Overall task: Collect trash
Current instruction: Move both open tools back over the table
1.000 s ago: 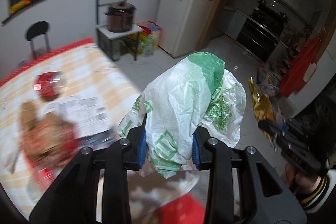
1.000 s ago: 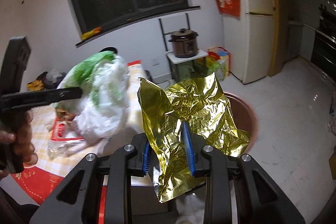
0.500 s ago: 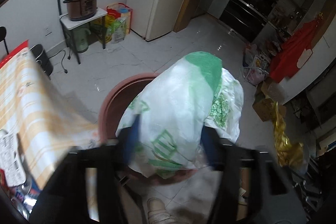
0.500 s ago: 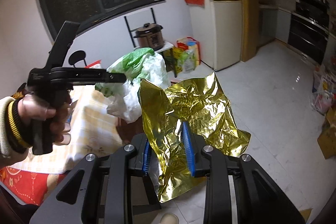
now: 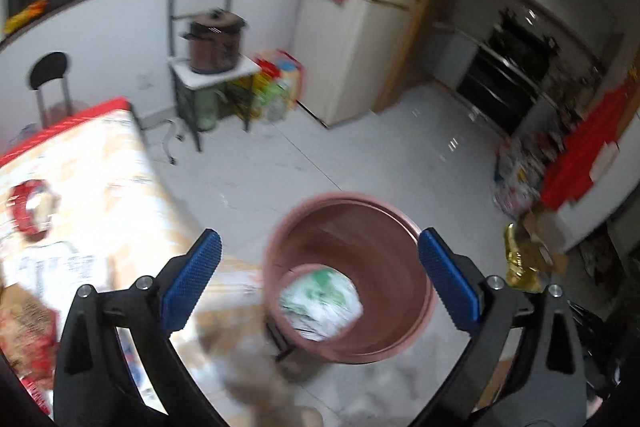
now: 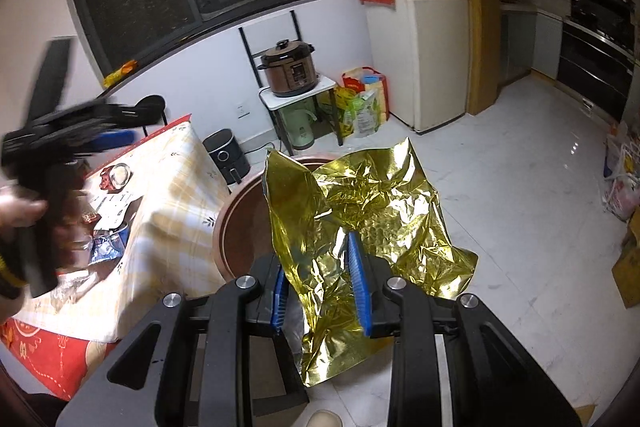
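A reddish-brown round bin (image 5: pixel 348 271) stands on the floor beside the table. The white and green plastic bag (image 5: pixel 320 301) lies at its bottom. My left gripper (image 5: pixel 320 279) is open and empty above the bin; it shows blurred at the left of the right wrist view (image 6: pixel 80 135). My right gripper (image 6: pixel 320 283) is shut on a crumpled gold foil sheet (image 6: pixel 360 211) and holds it over the bin's rim (image 6: pixel 224 227). The foil also shows at the right edge of the left wrist view (image 5: pixel 520 259).
A table with a yellow checked cloth (image 6: pixel 168 187) holds wrappers, papers and a red-lidded tub (image 5: pixel 30 203). A small stand with a brown cooker (image 6: pixel 290 69), a fridge (image 6: pixel 428 19), a black appliance (image 6: pixel 226 155) and bags stand on the white floor.
My left gripper opened over the bin and the white and green bag dropped into it. My right gripper, still holding the gold foil, moved over the bin.
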`<action>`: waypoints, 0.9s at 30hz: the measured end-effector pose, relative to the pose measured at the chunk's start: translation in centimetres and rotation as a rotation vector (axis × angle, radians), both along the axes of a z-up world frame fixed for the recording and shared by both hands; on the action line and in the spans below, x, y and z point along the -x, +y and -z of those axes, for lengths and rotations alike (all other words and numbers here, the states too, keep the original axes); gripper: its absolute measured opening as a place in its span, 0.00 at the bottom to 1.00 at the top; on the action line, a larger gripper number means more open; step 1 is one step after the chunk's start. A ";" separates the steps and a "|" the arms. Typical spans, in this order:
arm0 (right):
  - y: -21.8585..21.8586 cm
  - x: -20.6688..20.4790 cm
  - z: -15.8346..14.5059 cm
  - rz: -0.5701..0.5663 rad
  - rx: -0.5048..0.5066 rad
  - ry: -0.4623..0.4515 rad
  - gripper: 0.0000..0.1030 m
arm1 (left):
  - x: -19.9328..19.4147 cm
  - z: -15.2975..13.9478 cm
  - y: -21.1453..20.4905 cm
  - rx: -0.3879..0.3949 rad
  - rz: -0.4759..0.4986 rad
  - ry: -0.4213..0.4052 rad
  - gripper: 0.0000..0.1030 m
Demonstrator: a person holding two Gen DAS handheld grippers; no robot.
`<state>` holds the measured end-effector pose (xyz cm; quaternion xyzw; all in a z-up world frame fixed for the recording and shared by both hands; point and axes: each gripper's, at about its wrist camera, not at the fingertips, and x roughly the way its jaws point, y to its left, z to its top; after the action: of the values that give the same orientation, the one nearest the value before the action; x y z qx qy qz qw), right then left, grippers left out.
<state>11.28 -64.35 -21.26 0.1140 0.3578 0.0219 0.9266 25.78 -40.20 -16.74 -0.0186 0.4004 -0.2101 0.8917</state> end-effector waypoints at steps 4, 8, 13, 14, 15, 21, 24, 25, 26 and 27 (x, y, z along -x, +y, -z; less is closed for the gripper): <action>1.3 -3.1 0.3 -0.049 0.001 0.000 0.27 | 2.1 -2.9 5.6 -0.008 -0.114 -0.070 0.94; 2.7 -6.3 0.5 -0.084 0.002 0.009 0.28 | 4.8 -4.9 11.9 -0.027 -0.254 -0.106 0.94; 4.1 -9.1 0.5 -0.096 -0.008 0.026 0.31 | 8.8 -6.2 20.3 -0.071 -0.477 -0.117 0.94; 4.2 -9.4 0.4 -0.096 -0.009 0.028 0.34 | 9.8 -6.4 21.9 -0.082 -0.520 -0.117 0.94; 4.3 -9.9 0.2 -0.093 -0.007 0.030 0.38 | 10.5 -6.5 23.1 -0.089 -0.550 -0.118 0.94; 4.7 -10.7 -1.8 -0.078 -0.008 -0.009 0.67 | 14.3 -7.3 29.1 -0.107 -0.705 -0.124 0.94; 4.8 -10.1 -3.4 -0.063 0.008 -0.049 0.81 | 15.5 -7.6 30.3 -0.103 -0.738 -0.133 0.94; 4.8 -9.9 -3.8 -0.058 0.014 -0.059 0.84 | 15.8 -7.8 30.7 -0.100 -0.745 -0.139 0.94; 4.8 -9.5 -4.4 -0.050 0.020 -0.071 0.89 | 16.3 -7.8 30.8 -0.100 -0.747 -0.144 0.94; 4.9 -9.2 -4.8 -0.046 0.023 -0.081 0.93 | 16.4 -8.0 30.9 -0.102 -0.748 -0.150 0.94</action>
<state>20.53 -59.48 -16.43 0.0942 0.3230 0.0436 0.9407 9.39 -9.26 -8.79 -0.1034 0.3094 0.1491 0.9335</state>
